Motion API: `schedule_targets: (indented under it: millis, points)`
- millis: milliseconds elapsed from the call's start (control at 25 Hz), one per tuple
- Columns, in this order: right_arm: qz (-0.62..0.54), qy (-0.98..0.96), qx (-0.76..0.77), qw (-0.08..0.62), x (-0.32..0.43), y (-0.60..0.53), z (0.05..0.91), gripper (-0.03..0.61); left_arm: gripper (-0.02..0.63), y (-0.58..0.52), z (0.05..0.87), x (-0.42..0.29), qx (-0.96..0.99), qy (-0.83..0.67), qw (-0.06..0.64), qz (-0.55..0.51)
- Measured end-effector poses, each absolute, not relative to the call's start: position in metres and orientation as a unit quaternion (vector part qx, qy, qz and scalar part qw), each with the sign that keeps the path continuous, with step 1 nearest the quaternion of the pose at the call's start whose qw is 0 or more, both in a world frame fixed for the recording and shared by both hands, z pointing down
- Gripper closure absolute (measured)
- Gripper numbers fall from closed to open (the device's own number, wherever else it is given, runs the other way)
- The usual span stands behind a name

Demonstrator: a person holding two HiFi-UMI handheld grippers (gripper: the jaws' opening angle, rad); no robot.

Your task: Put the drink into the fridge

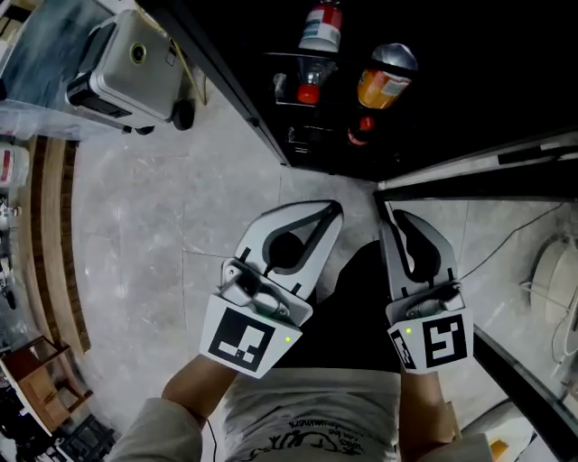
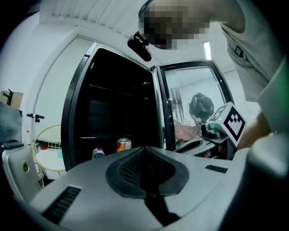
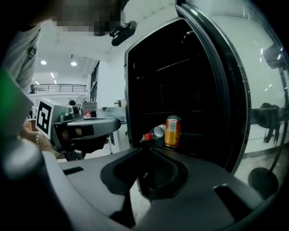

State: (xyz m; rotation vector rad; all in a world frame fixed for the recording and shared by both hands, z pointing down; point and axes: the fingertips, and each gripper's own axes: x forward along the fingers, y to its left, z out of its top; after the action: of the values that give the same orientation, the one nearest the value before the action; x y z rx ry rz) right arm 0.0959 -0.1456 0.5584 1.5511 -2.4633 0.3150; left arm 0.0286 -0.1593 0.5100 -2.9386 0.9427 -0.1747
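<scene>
1. At the far left a white machine (image 1: 135,59) is sitting on the pale floor (image 1: 163,226). Its left end is running into clutter, so what it is stays unclear. Wooden pieces (image 1: 59,244) are lining the left edge, partly cut off.
2. The left gripper (image 1: 334,210) is hovering near the person, left of centre and pointing toward the fridge. Its jaws are resting closed, tip against tip, with nothing between them. The arm behind its marker cube (image 1: 242,338) is showing only in part.
3. Beyond both grippers the fridge (image 1: 470,72) is standing open. Its inside is so dark that the shelves are barely showing.
4. A bottle (image 1: 321,27) with a white label is standing far inside, its top cut off by the frame edge. Nearer, a second bottle (image 3: 153,132) with a red cap is lying on its side. Its body is mostly fading into the dark.
5. Just right of that lying bottle the orange can (image 1: 386,77) is standing upright on the fridge shelf, well apart from both grippers. Its print is too small to read.
6. The right gripper (image 1: 388,210) is hovering just beside the left one, near the door's edge. Its jaws are drawn together and holding nothing.
7. At the right the glass door (image 3: 253,90) is swung open, with reflections covering the pane. Past it a white wire object (image 1: 551,271) is running out of frame and is hard to identify.
</scene>
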Motion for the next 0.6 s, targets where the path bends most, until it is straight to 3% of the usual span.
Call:
schedule_targets:
  millis: [600]
  points:
    - [0.101,-0.837,0.530,0.096,0.102,-0.103,0.329,0.554,0.592,-0.113,0.300,0.015,-0.951,0.298,0.020,-0.082]
